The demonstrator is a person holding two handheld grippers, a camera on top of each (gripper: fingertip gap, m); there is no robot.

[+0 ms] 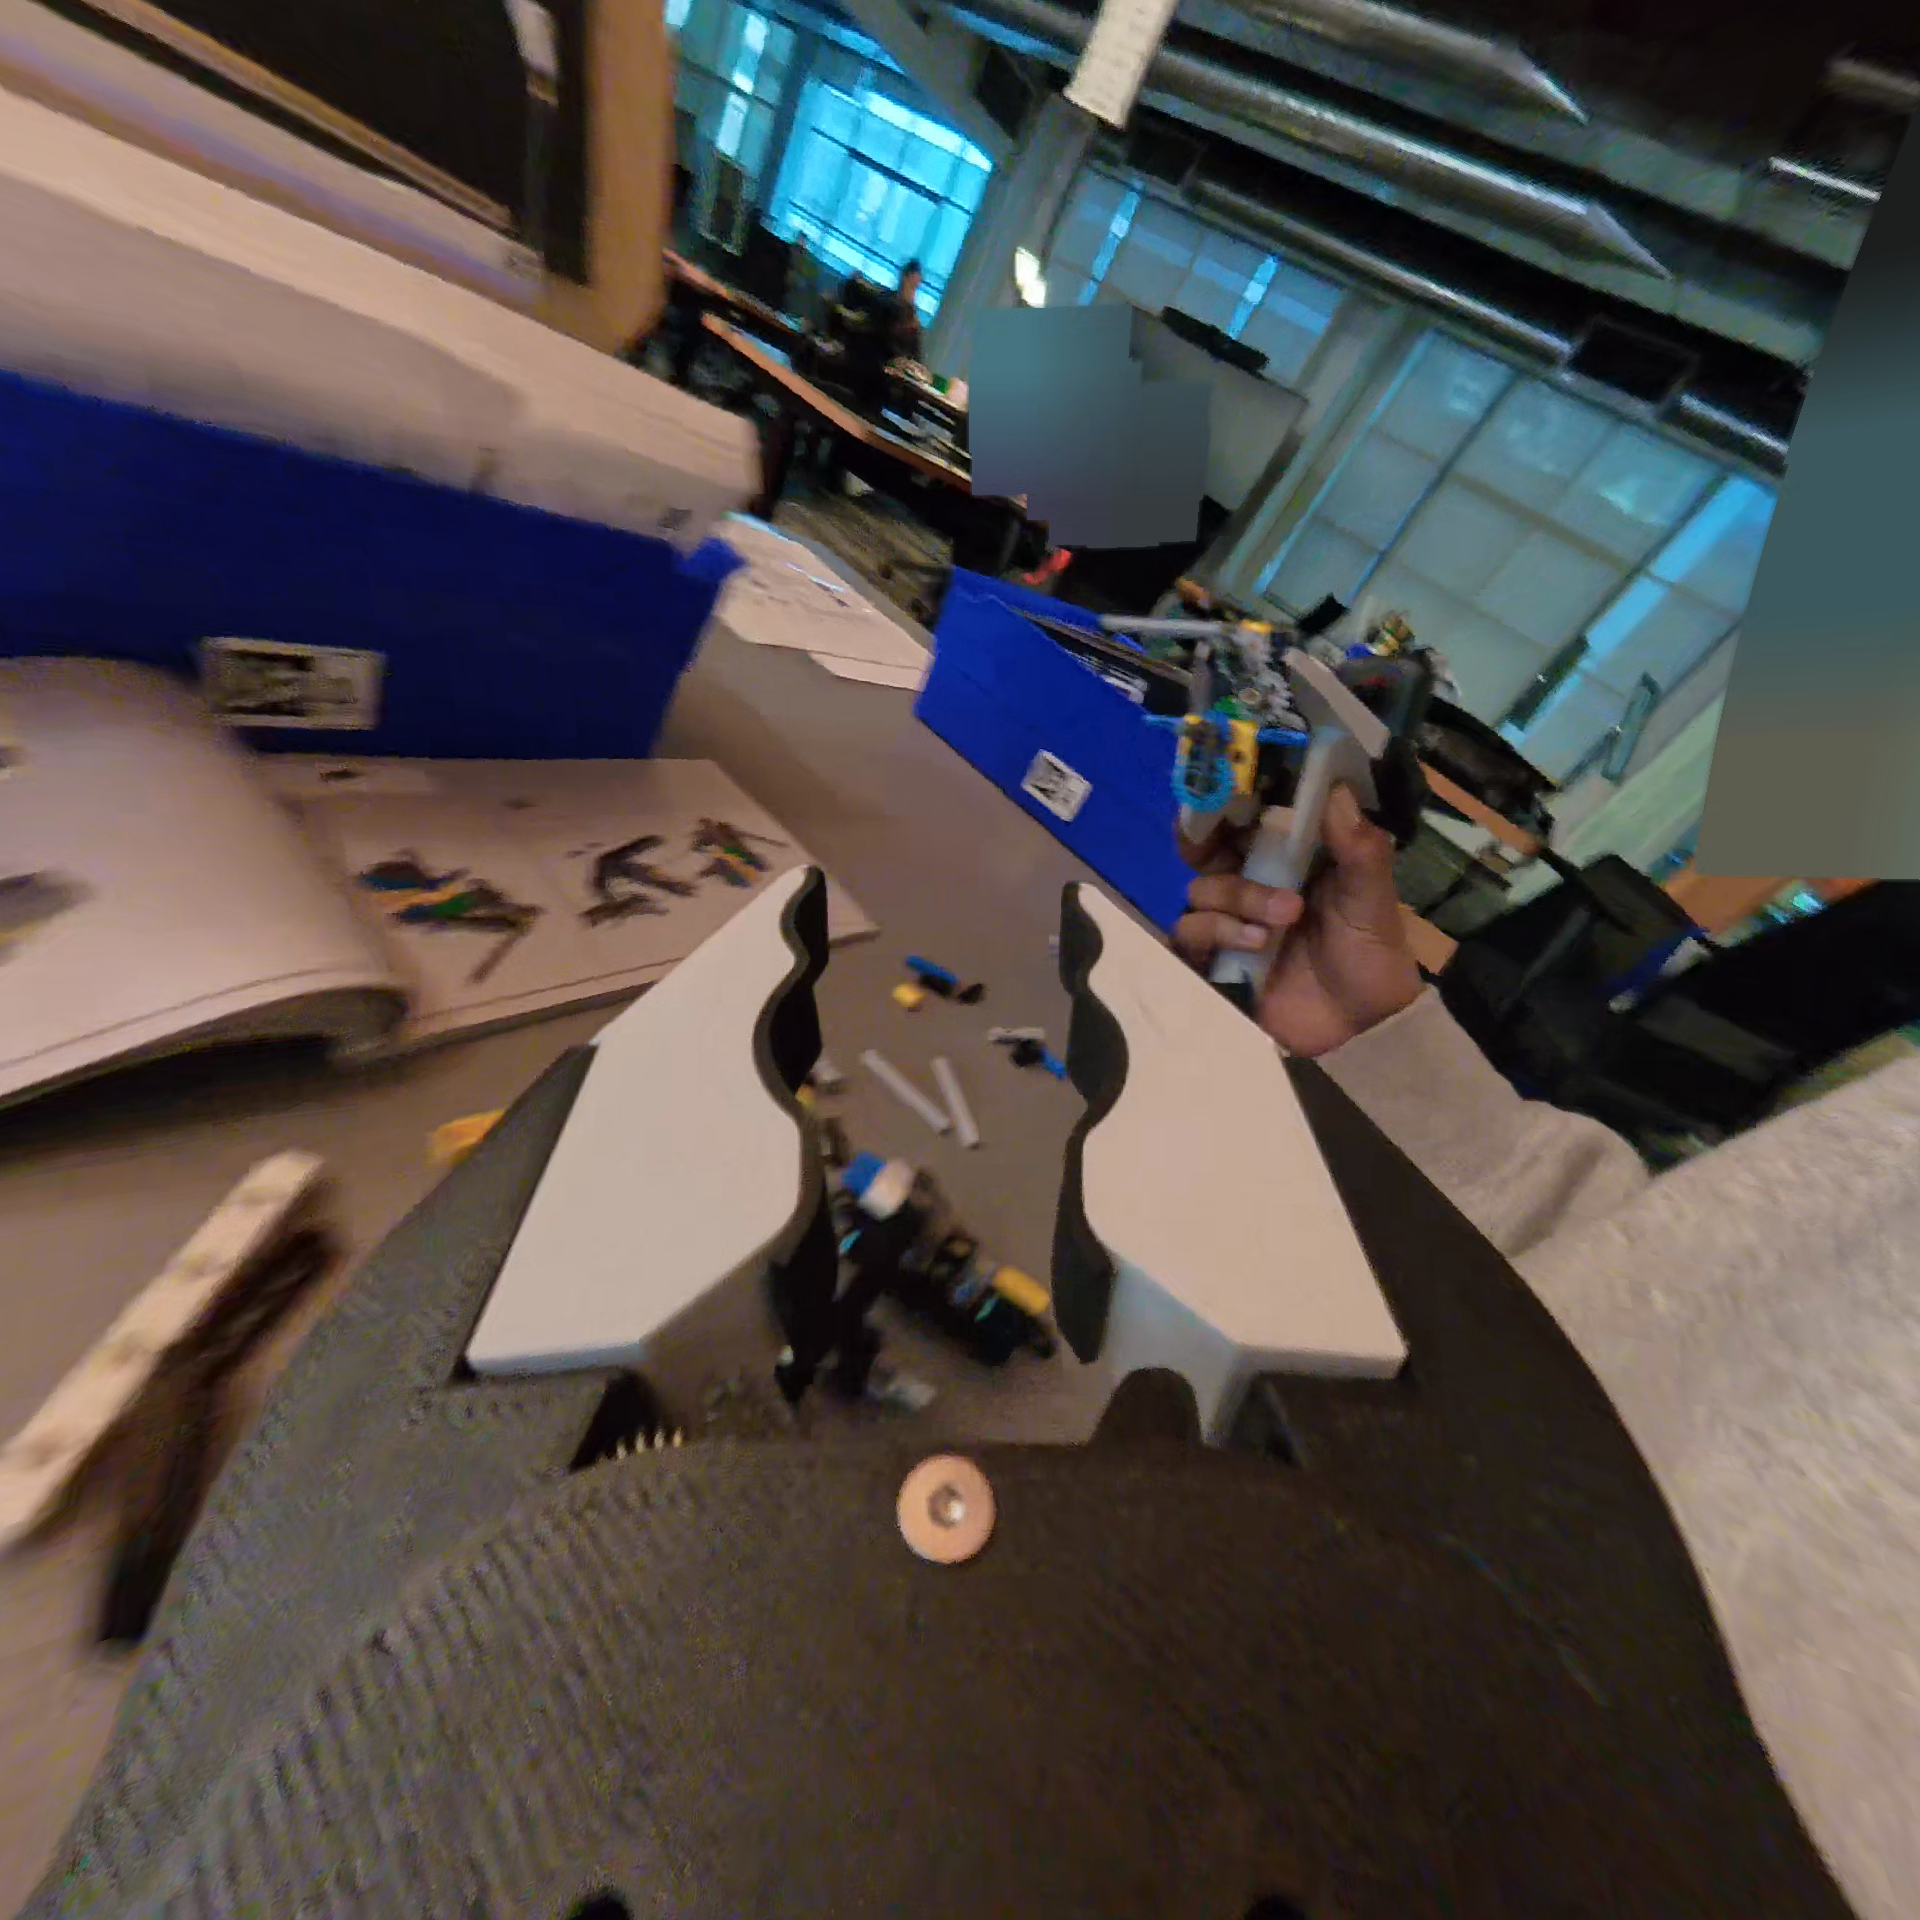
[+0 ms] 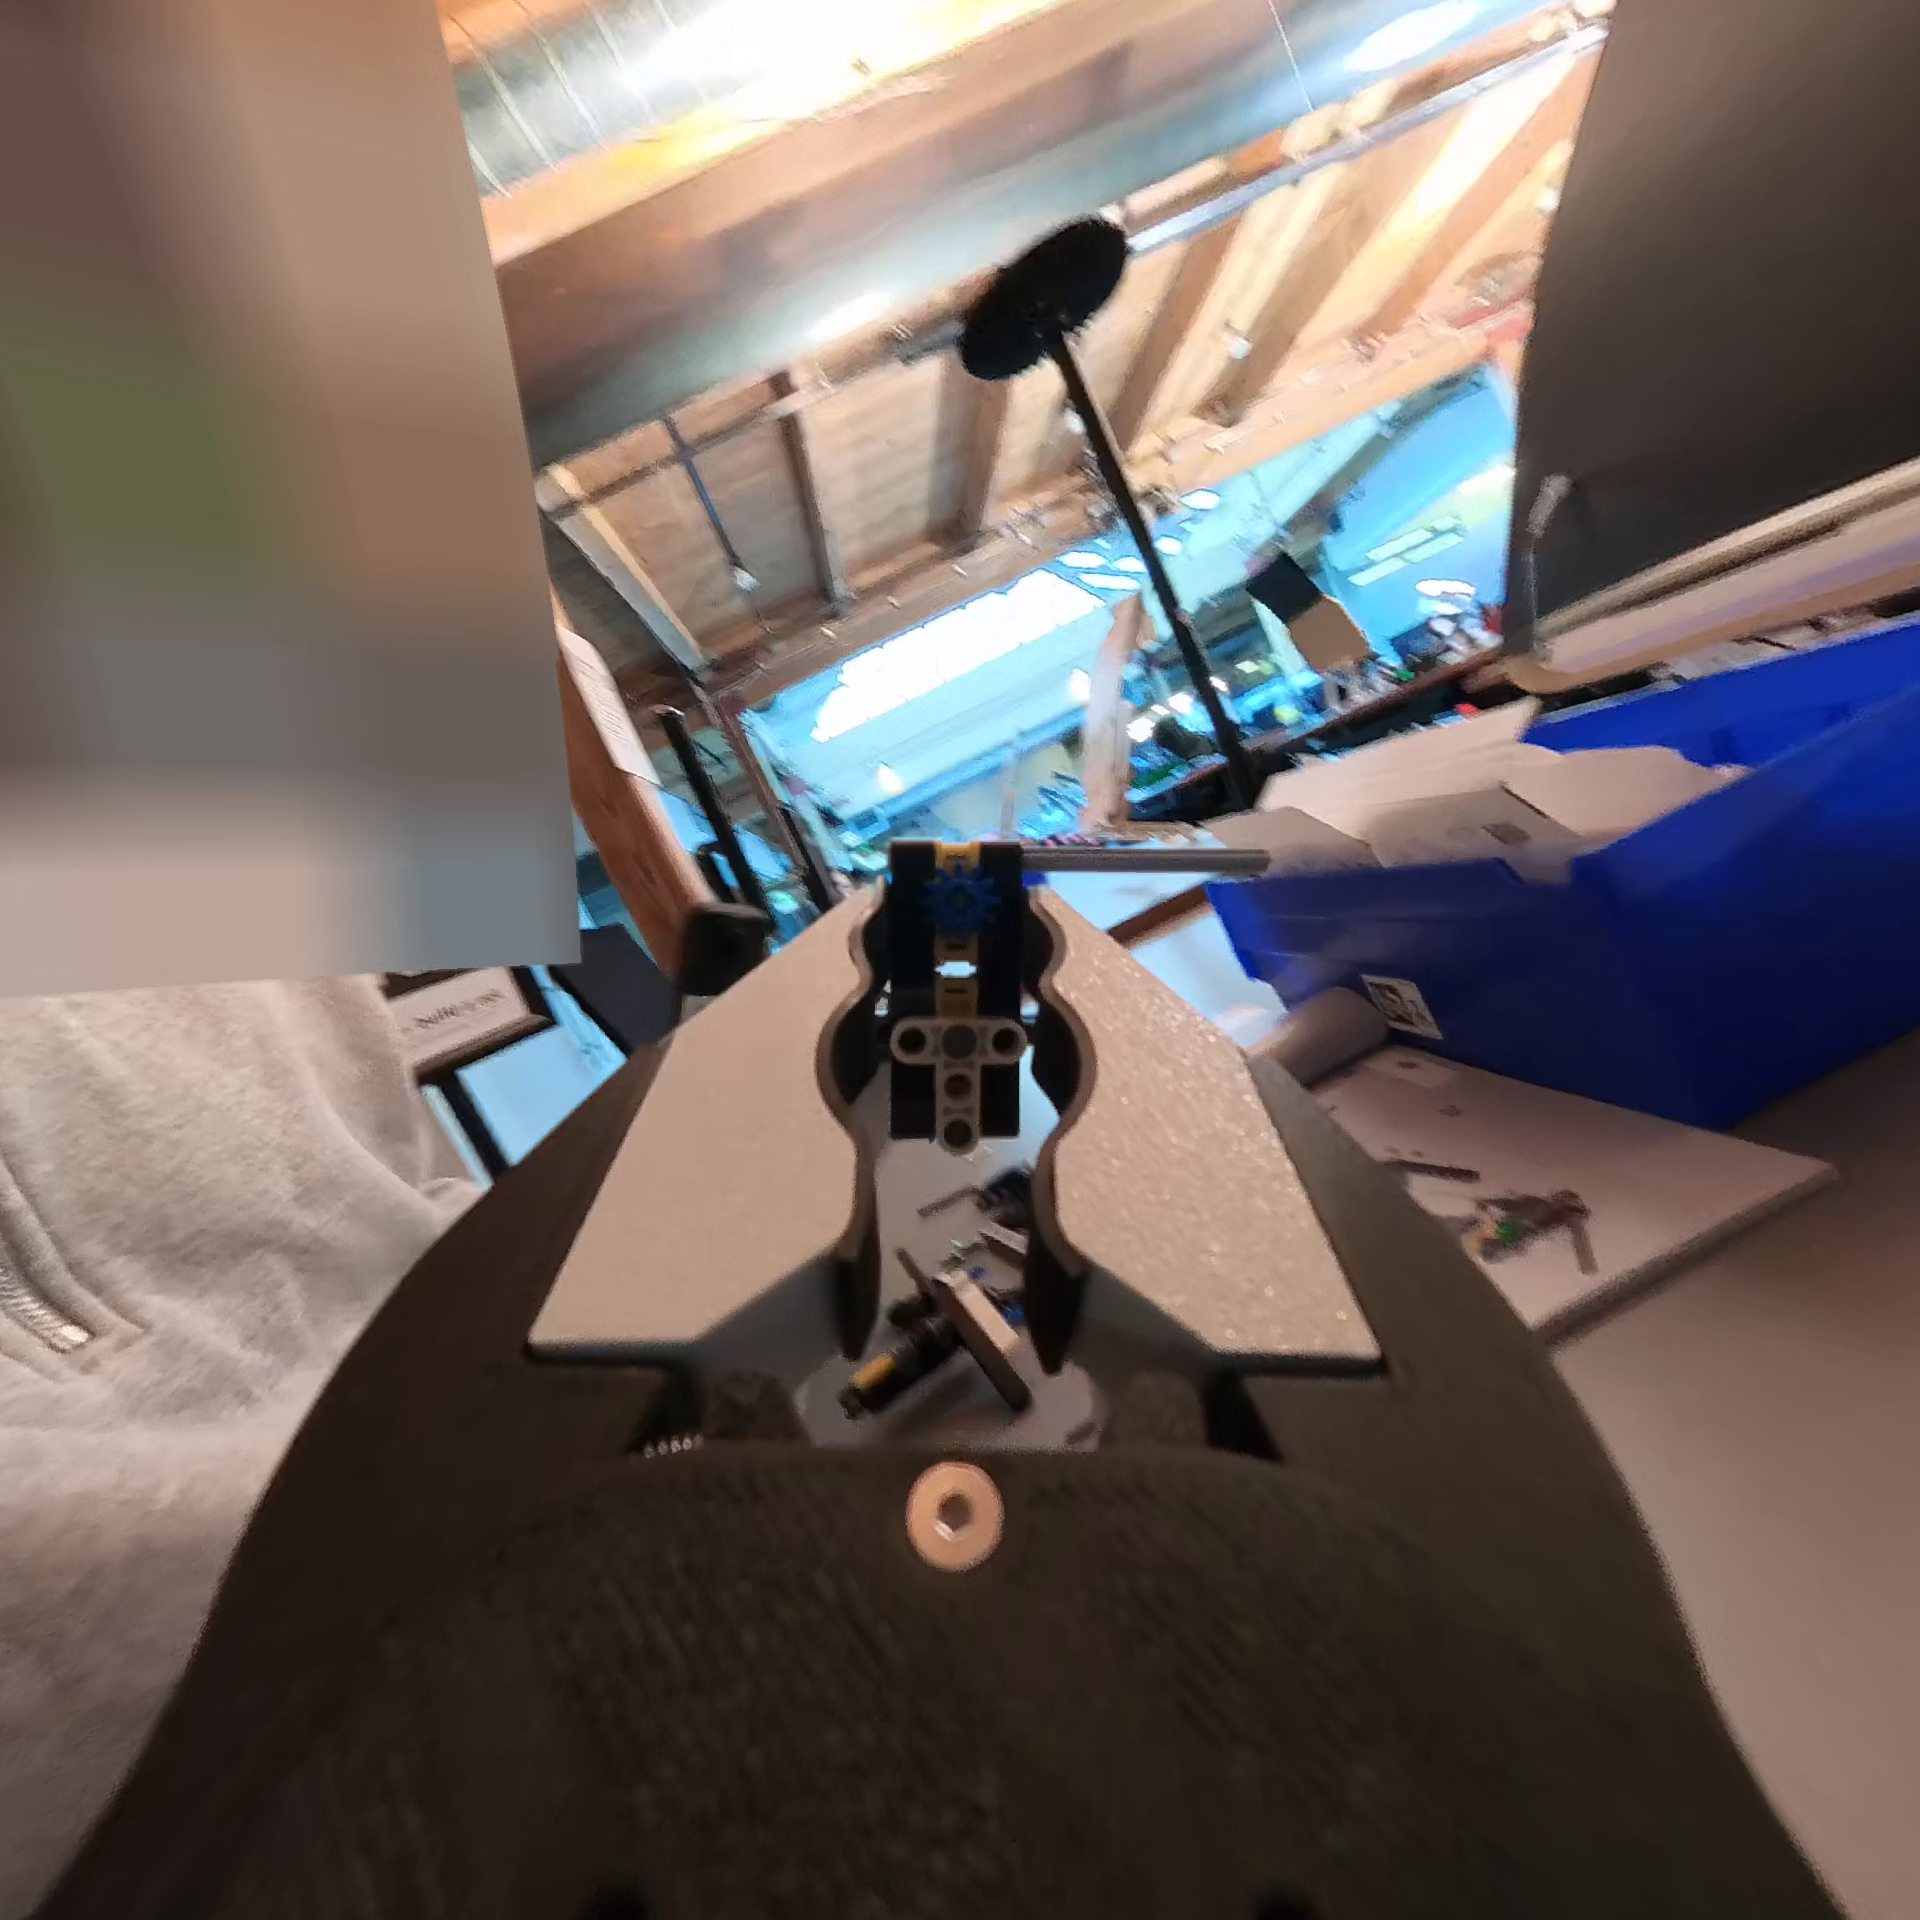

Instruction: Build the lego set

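While the right gripper (image 2: 951, 997) is clamped on the partly built assembly (image 2: 956, 1023) held up off the table, the left gripper (image 1: 940, 914) hangs wide open and empty above loose pieces (image 1: 935, 1081) on the table (image 1: 748, 707), so much building seems left.

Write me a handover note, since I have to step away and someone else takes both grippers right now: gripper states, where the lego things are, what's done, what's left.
Left gripper: open, empty, held above the loose lego pieces scattered on the grey table.
Right gripper: shut on the partial lego assembly, lifted off the table; a grey axle sticks out to its right.
Instruction booklet lies open on the table, beside the blue bins.
Done: a small black, yellow and blue sub-assembly with a blue gear.
Left: many loose pieces are not yet attached; which step comes next I cannot tell from here.
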